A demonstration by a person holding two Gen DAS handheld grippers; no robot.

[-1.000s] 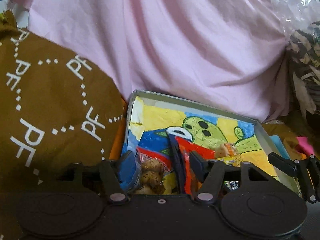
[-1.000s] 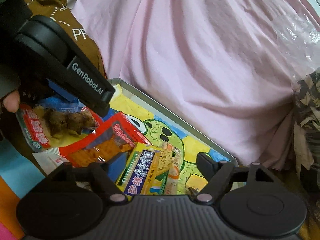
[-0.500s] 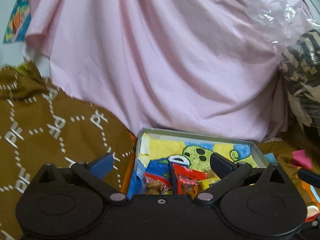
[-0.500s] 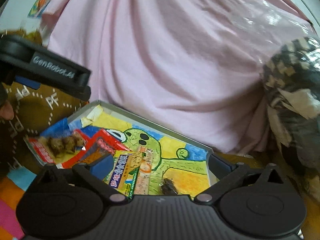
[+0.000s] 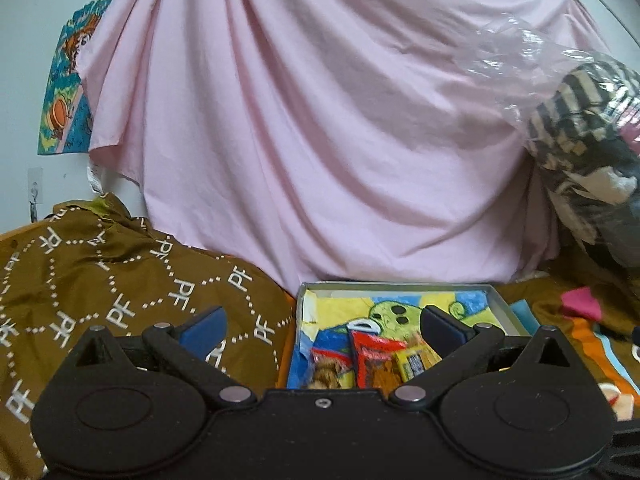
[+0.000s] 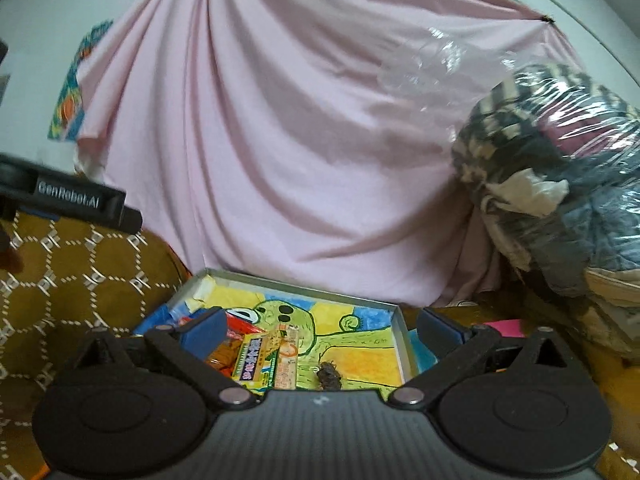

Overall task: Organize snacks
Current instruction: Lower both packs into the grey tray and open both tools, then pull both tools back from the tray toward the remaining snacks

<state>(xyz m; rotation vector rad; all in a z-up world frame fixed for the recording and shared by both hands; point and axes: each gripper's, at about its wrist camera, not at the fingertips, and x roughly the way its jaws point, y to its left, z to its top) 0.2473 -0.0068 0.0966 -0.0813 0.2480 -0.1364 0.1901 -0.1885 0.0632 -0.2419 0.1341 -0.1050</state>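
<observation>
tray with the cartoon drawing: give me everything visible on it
The tray is a shallow rectangular box with thin grey, metal-looking walls, lying flat on patterned cloth in front of the pink sheet. Its floor is lined with a crayon-style drawing of a green figure on yellow and blue. The snack packets lie bunched at its left end: a red one, a yellow one, and a clear one of brown pieces. A small dark lump sits alone further right. Neither claw touches it.

Pink sheet [image 5: 320,140] hanging as a wall just behind the tray [image 5: 394,286], brown cushion [image 5: 120,280] crowding its left rim, plastic-wrapped bundle [image 6: 560,168] looming at right, air above the tray lying open
</observation>
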